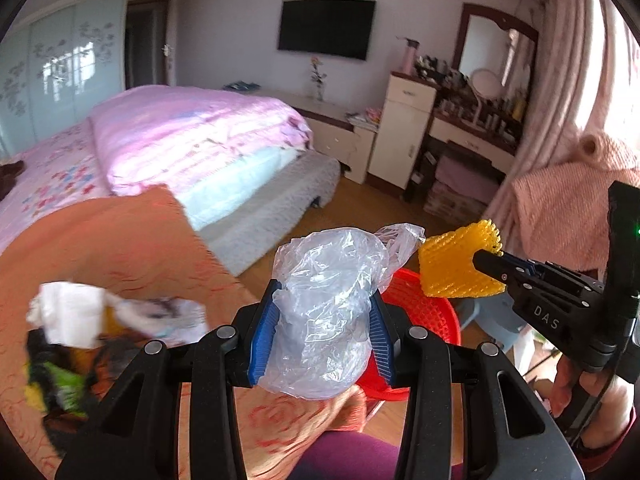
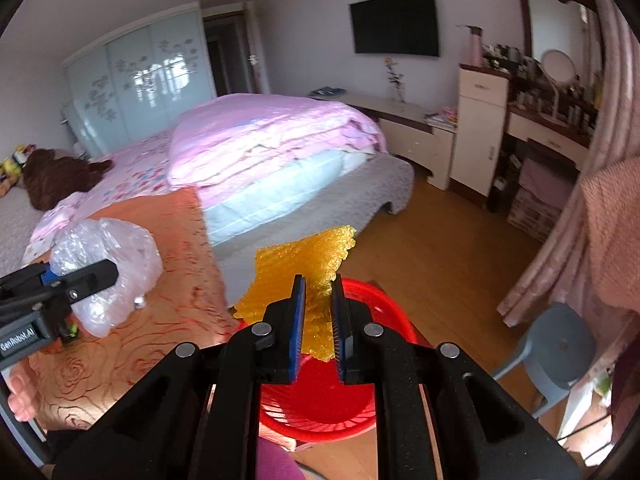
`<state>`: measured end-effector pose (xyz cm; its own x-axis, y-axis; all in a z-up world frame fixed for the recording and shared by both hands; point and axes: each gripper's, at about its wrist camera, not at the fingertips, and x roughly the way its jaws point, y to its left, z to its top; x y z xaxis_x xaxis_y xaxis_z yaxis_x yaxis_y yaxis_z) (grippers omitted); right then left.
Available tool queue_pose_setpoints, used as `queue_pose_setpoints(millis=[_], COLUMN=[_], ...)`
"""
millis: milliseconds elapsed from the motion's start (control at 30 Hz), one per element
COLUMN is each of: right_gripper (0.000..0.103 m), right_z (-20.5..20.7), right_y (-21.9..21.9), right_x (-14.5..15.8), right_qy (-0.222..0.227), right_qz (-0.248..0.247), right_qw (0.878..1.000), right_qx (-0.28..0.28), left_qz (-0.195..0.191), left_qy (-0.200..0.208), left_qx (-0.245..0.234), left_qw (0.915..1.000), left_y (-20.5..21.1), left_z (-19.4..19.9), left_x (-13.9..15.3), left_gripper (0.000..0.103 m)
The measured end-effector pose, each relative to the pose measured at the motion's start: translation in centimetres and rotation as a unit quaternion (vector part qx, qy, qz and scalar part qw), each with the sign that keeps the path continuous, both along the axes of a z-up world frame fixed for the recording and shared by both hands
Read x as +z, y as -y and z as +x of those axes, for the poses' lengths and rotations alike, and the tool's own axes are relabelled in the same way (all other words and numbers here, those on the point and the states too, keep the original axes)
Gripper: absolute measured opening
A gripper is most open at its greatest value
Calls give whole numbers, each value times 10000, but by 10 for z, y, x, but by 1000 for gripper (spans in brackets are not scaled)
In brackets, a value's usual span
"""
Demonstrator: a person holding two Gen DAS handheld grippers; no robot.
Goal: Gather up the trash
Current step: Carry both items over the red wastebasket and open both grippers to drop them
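Plastic bag, place: the plastic bag (image 1: 326,316) sits between the blue pads of the left tongs (image 1: 322,320), bulging up and forward past their tips; in the right wrist view it hangs over the corner of the desk (image 2: 132,320).
Foam net, place: the foam net (image 2: 308,276) is pinched between the pads of the right tongs (image 2: 319,320), sticking out ahead and to the left of them, above the rim of the red basket (image 2: 384,300).
Red basket, place: on the floor beside the desk, directly under the right tongs and just behind the left tongs' load in the left wrist view.
Other scraps, place: a blurred pile of white paper and coloured bits (image 1: 80,328) lies on the desk to the left of the left tongs.
Plastic bag, look: clear, thin, crumpled into a loose ball with shiny creases.
Foam net, look: yellow-orange, mesh-textured, flat and bent, with a jagged edge.
Desk, look: covered by an orange cloth with a rose pattern.
Left tongs: partly open, pads pressing both sides of the plastic bag and holding it up.
Right tongs: closed down narrow, gripping the foam net by its lower part.
Hands: a person's fingers (image 2: 20,396) show at the handle of the left tongs.
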<state>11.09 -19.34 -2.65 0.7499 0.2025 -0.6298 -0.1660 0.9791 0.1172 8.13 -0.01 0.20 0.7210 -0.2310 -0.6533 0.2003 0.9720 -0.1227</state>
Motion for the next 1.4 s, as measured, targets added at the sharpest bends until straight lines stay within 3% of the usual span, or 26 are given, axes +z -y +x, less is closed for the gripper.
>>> queue_pose_setpoints(millis=[300,533,667,867,1167,1400], right_gripper=[13,14,15,27,34,39], right_z=[14,21,25,26,24,15], right_y=[18,25,29,25,28,23], right_x=[-29,-49,-56,-61,-58,-47], right_qy=[-468,-759,-942,-1083,-1029,-687], right_qz=[54,34,147,224,228,156], right_qw=[9985,9963,9947,9935,9938,9969], right_qx=[-289,-412,-396,-280,-341,-344], left_qz=[93,180,96,17,82,234], left_qy=[-611,-751,-849,-773,-568,-322], left_qx=[-499,-671,-725,-741,-584,-336], left_qw=[9968,9947,9937,9943,9966,9986], left_y=[45,59,61,59,53,44], left_z=[42,54,57,55,46,34], left_x=[-45,-65,-72,-70,-59,-49], left_gripper=[40,41,48,66,69,70])
